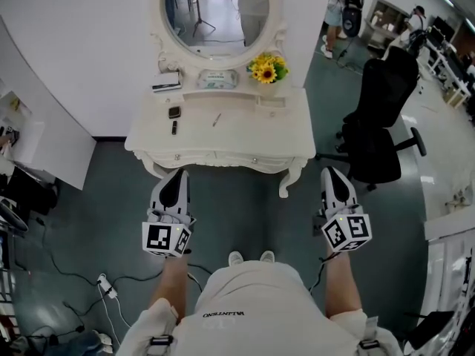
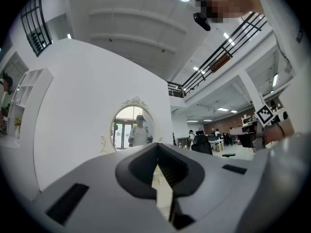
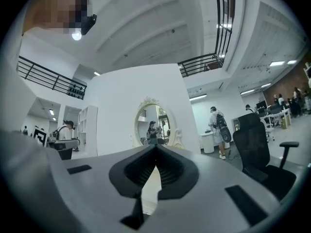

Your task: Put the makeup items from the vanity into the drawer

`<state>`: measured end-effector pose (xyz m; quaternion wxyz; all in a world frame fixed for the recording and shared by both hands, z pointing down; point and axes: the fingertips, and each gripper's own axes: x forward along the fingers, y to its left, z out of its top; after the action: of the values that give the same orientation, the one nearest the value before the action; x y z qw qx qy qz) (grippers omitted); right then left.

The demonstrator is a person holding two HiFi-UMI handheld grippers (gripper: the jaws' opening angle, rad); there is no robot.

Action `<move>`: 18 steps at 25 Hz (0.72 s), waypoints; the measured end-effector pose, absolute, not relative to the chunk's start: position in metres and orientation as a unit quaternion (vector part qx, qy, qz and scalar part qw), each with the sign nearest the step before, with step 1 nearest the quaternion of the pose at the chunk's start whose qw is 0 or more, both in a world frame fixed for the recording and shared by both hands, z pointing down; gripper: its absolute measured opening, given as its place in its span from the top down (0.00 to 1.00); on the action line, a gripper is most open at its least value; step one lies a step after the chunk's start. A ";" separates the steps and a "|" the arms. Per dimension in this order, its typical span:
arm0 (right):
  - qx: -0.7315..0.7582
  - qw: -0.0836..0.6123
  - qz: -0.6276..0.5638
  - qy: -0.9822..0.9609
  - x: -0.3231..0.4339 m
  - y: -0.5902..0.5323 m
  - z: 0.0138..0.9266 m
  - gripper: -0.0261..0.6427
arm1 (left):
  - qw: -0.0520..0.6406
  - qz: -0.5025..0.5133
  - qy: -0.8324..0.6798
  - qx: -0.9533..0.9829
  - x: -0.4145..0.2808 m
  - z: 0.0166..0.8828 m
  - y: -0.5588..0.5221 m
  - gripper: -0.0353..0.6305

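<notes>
Head view: the left gripper (image 1: 177, 175) and right gripper (image 1: 332, 173) hang just near of the vanity (image 1: 249, 130); a compact (image 1: 174, 113), dark tube (image 1: 174, 127) and pencil (image 1: 216, 119) lie on its top; left gripper view: jaws together, empty; right gripper view: likewise together, empty.

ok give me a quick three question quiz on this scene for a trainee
1. True or false: the left gripper has its jaws wide apart.
2. The black office chair stands on which side of the white carved vanity table? A: the person's left. B: the person's right.
3. Fill in: the yellow sunflower bunch sits on the vanity beside the base of the oval ____.
Key: 1 false, shut and empty; 2 B; 3 mirror.
</notes>
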<state>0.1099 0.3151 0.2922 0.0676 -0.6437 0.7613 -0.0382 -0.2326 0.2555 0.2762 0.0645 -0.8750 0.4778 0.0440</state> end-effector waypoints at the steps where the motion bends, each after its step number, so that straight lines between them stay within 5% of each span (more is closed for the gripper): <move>1: -0.644 0.067 -0.038 0.761 0.106 0.314 0.292 0.94 | 0.063 0.044 0.476 -0.876 -0.234 0.276 0.255 0.95; 18: -0.630 0.066 -0.048 0.773 0.054 0.286 0.304 0.94 | 0.035 0.049 0.460 -0.886 -0.256 0.302 0.249 0.95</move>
<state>0.0540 0.2865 0.3044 0.0656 -0.6295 0.7727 -0.0482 -0.2556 0.2494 0.3018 0.0352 -0.8861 0.4595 0.0488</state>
